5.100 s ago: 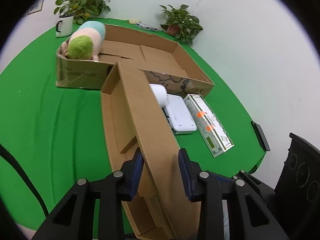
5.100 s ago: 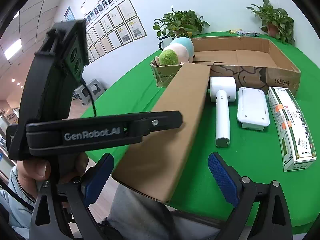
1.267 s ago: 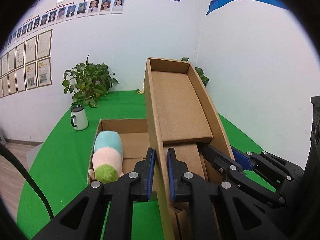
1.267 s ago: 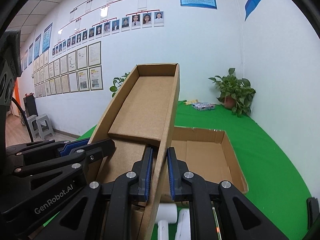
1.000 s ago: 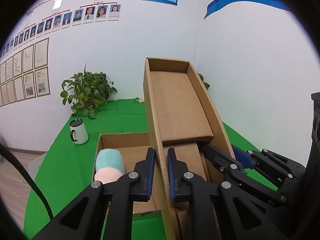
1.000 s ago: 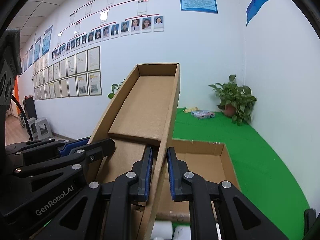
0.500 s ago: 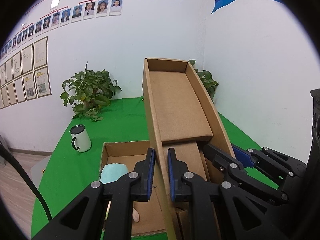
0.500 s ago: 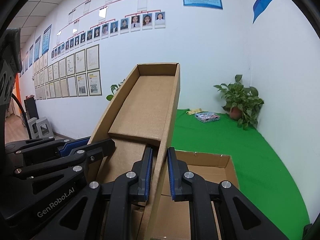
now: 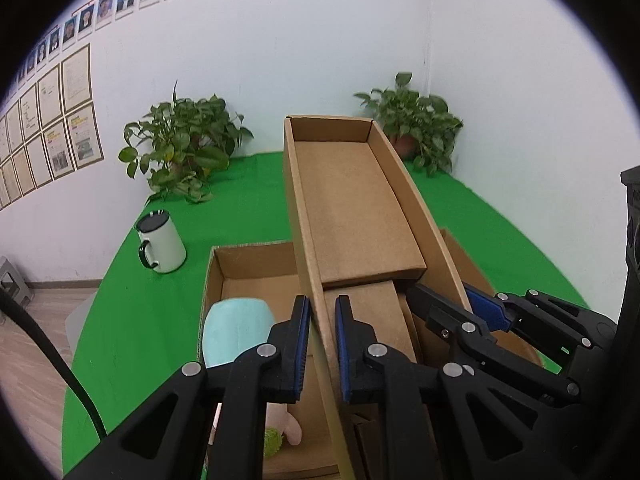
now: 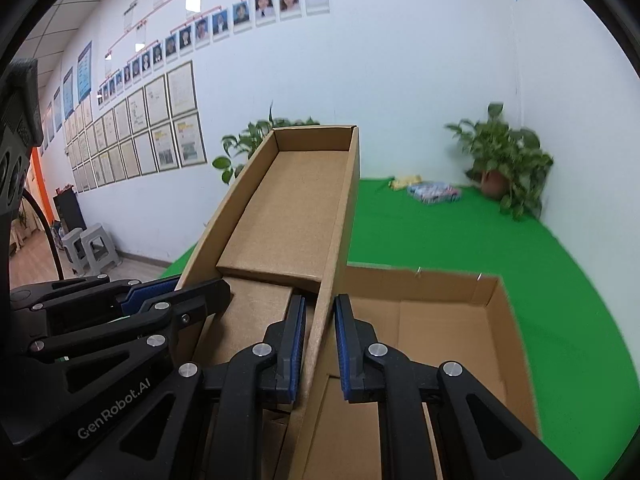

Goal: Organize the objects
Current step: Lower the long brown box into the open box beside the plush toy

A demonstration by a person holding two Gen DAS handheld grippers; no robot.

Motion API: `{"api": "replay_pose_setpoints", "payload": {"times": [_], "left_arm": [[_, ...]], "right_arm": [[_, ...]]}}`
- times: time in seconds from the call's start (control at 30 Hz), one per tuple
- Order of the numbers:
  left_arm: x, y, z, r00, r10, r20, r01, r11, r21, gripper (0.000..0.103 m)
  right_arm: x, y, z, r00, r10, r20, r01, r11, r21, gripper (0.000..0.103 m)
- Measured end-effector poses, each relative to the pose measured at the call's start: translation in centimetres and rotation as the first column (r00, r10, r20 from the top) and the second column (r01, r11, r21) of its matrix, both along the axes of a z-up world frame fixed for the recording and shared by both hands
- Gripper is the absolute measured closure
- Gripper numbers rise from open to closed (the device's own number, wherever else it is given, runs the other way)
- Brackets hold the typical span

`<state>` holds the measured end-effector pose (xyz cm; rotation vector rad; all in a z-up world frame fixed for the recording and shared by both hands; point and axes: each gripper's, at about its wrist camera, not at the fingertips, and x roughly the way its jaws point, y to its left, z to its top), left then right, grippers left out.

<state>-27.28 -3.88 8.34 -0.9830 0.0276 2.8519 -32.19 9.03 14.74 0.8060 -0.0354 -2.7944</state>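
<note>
Left wrist view: long open brown cardboard box (image 9: 352,204), both grippers' fingers (image 9: 298,354) clamped on its walls.

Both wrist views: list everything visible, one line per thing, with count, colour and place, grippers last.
Narrow cardboard box: one, brown, held up over the large box, open side facing the cameras.
Large cardboard box: one, brown, open, on the table beneath.
Plush toy: one, teal, pink and green, inside the large box at its left end.
Mug: one, white with dark lid and handle, left of the large box.
Potted plants: two, green, along the back wall.
Small packet: one, multicoloured, far table edge.
Table: one, green cover.
Left gripper: black with blue pads, shut on the narrow box's left wall.
Right gripper: same, shut on its right wall.
</note>
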Motion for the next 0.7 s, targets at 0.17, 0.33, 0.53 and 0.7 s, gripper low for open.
{"api": "replay_pose_setpoints", "payload": {"times": [0.17,0.33,0.53,0.7], "left_arm": [[-1.9,0.2,-3.7,0.996,0.01,0.089,-0.008,1.0,-0.025,0.091],[-3.3,0.2,-7.1,0.984,0.02,0.175,-0.01,0.998,-0.057,0.091],[-4.2,0.0,-10.4,0.959,0.025,0.281,-0.009,0.998,-0.056,0.091],[-4.7,0.0,-11.9,0.943,0.024,0.332,-0.009,0.999,-0.046,0.091]], "right_arm": [[-3.5,0.7,-5.5,0.997,0.013,0.079,-0.011,0.999,-0.034,0.091],[-6.3,1.1,-11.2,0.987,0.026,0.156,-0.016,0.998,-0.067,0.091],[-7.9,1.4,-17.4,0.969,0.019,0.246,0.004,0.996,-0.093,0.091],[-8.0,1.2,-20.6,0.956,0.012,0.293,0.018,0.995,-0.099,0.091]]}}
